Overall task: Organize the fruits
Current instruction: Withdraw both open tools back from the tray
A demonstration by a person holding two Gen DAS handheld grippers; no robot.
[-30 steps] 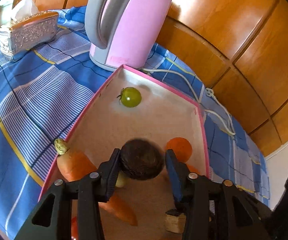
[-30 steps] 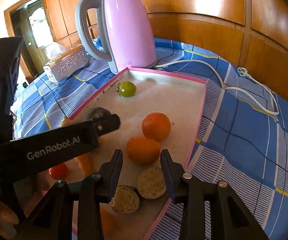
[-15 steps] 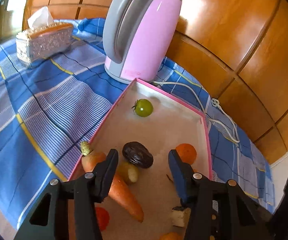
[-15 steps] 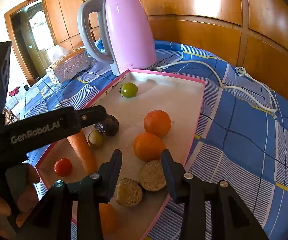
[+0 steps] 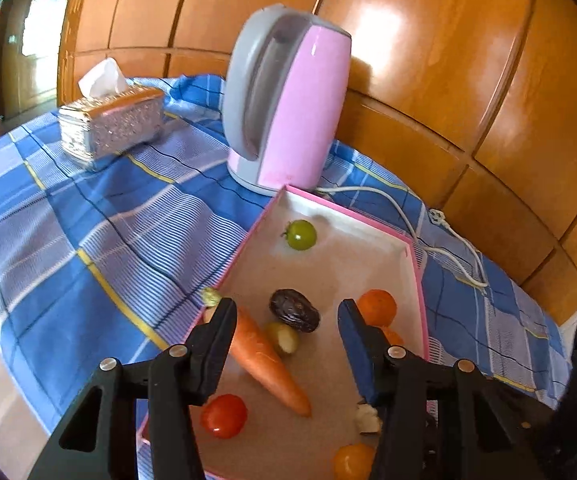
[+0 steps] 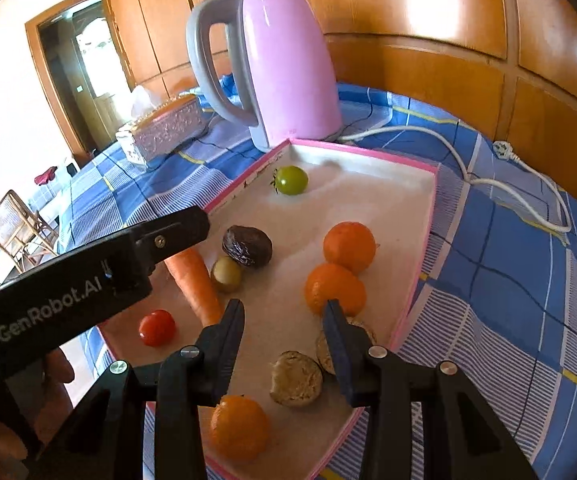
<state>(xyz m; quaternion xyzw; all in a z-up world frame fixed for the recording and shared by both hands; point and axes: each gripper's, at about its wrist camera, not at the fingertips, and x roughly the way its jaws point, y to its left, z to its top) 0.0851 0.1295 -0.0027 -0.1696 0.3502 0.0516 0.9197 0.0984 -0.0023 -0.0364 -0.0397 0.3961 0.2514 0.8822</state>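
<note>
A pink-rimmed tray [image 5: 368, 264] [image 6: 368, 200] holds the produce. A dark wrinkled fruit [image 5: 294, 310] [image 6: 247, 246] lies mid-tray beside a small yellow-green fruit [image 5: 286, 338] [image 6: 227, 274] and a carrot [image 5: 264, 360] [image 6: 194, 284]. A green tomato [image 5: 301, 234] [image 6: 291, 179] sits at the far end, a red tomato [image 5: 224, 416] [image 6: 156, 328] at the near left. Oranges [image 6: 349, 246] [image 6: 334, 289] [image 6: 239, 428] and two brown rounds [image 6: 296, 378] lie on the right. My left gripper [image 5: 286, 320] is open and empty above the tray. My right gripper [image 6: 284, 320] is open and empty.
A pink kettle [image 5: 288, 100] [image 6: 280, 68] stands behind the tray, its white cord [image 6: 488, 176] trailing right. A silver tissue box [image 5: 108, 124] [image 6: 160, 130] sits far left on the blue checked cloth [image 5: 88, 232]. Wooden panelling backs the table.
My left gripper let go of the dark fruit, which now lies in the tray, and drew back and up, open. My right gripper pulled back slightly.
</note>
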